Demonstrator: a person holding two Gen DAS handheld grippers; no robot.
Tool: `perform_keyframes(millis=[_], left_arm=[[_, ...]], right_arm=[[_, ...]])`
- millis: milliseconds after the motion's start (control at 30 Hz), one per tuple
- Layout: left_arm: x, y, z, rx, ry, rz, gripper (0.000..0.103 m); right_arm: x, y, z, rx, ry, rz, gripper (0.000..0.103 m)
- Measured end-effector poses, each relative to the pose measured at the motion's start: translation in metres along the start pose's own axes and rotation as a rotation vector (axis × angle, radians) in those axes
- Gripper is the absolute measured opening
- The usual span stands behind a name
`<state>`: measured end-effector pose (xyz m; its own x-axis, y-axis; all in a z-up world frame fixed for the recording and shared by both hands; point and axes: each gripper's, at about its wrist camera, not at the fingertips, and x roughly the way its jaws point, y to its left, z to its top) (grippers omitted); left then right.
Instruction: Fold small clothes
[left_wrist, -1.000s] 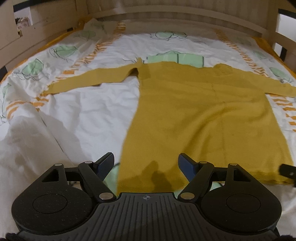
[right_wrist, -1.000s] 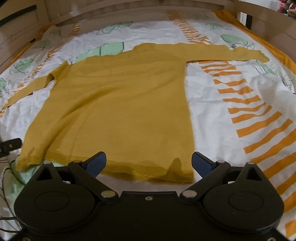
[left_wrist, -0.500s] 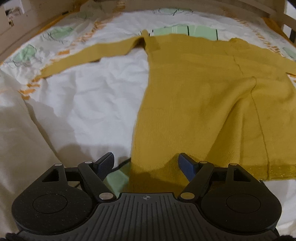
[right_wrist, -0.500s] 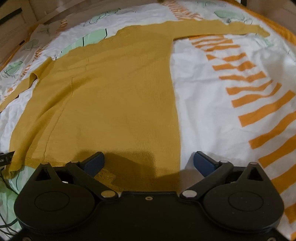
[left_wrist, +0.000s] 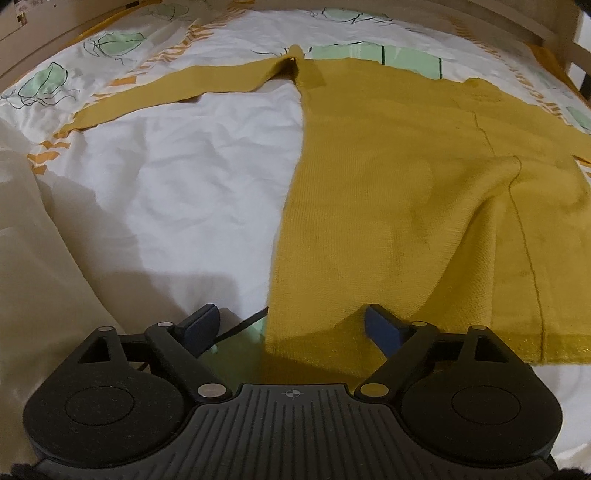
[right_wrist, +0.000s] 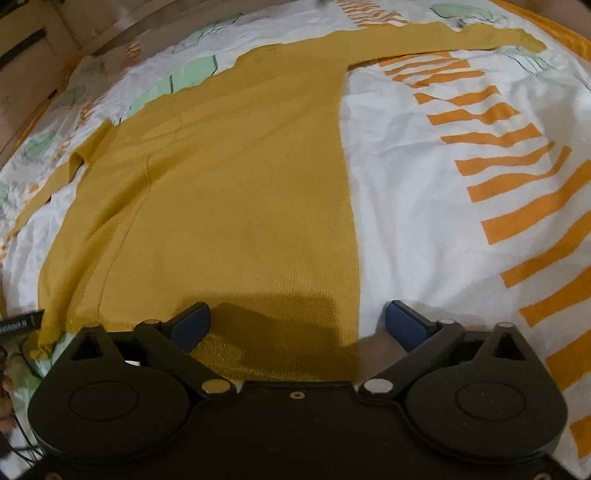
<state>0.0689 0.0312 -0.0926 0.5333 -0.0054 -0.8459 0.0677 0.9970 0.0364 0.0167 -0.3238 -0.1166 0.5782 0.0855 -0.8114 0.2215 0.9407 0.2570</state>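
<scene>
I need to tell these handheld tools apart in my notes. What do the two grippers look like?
Both match: left gripper and right gripper have black bodies with two round discs, black linkage arms with silver pivot pins, and blue finger pads. The left's body is ribbed with a small crosshair mark.

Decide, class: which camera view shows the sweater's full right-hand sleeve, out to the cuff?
The right wrist view. There the sleeve stretches unbroken from the mustard sweater to its cuff. The left wrist view cuts that sleeve off at the picture's right edge, showing only its start.
</scene>
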Motion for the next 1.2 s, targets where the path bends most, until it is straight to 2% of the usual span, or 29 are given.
perform_keyframes(millis=[100, 133, 167, 200, 233, 267, 533, 733, 933, 1033, 1067, 1100, 1133, 1167, 1200], left_arm=[[0.0, 0.0, 0.0, 0.002, -0.005, -0.002, 0.087], [0.001, 0.0, 0.0, 0.0, -0.006, -0.003, 0.087], [0.001, 0.0, 0.0, 0.0, -0.006, -0.003, 0.087], [0.001, 0.0, 0.0, -0.001, -0.005, -0.003, 0.087], [0.001, 0.0, 0.0, -0.001, -0.006, -0.003, 0.087], [0.001, 0.0, 0.0, -0.001, -0.006, -0.003, 0.087], [-0.005, 0.002, 0.003, -0.009, -0.003, -0.021, 0.083], [-0.018, -0.003, 0.005, 0.031, -0.034, -0.015, 0.081], [-0.004, -0.001, 0.003, 0.045, 0.032, -0.004, 0.082], [-0.004, 0.008, 0.001, 0.026, 0.052, -0.034, 0.082], [-0.004, 0.009, 0.001, 0.033, 0.06, -0.038, 0.082], [-0.005, 0.009, 0.001, 0.04, 0.066, -0.04, 0.081], [-0.007, 0.008, 0.002, 0.047, 0.071, -0.04, 0.08], [-0.01, 0.008, 0.002, 0.05, 0.071, -0.04, 0.076], [-0.015, 0.007, 0.003, 0.053, 0.063, -0.037, 0.076]], right_arm=[[-0.006, -0.003, 0.001, -0.011, -0.021, -0.016, 0.064], [-0.008, -0.004, 0.001, -0.007, -0.027, -0.014, 0.059], [-0.01, -0.007, 0.001, 0.005, -0.031, -0.012, 0.048], [-0.012, -0.009, 0.001, 0.011, -0.035, -0.011, 0.03], [-0.013, -0.011, 0.001, 0.017, -0.037, -0.003, 0.018], [-0.014, -0.013, 0.001, 0.029, -0.038, 0.02, 0.013], [-0.032, -0.002, 0.008, -0.046, -0.051, -0.004, 0.011], [-0.052, -0.016, 0.019, -0.106, -0.056, -0.143, 0.01], [-0.026, -0.014, 0.018, -0.158, 0.08, -0.174, 0.011], [-0.019, -0.012, 0.015, -0.193, 0.12, -0.195, 0.017], [-0.02, -0.012, 0.015, -0.185, 0.118, -0.197, 0.022], [-0.022, -0.015, 0.016, -0.177, 0.118, -0.198, 0.035], [-0.024, -0.017, 0.018, -0.171, 0.114, -0.201, 0.044], [-0.027, -0.017, 0.02, -0.167, 0.103, -0.205, 0.058], [-0.032, -0.017, 0.023, -0.168, 0.082, -0.209, 0.064]])
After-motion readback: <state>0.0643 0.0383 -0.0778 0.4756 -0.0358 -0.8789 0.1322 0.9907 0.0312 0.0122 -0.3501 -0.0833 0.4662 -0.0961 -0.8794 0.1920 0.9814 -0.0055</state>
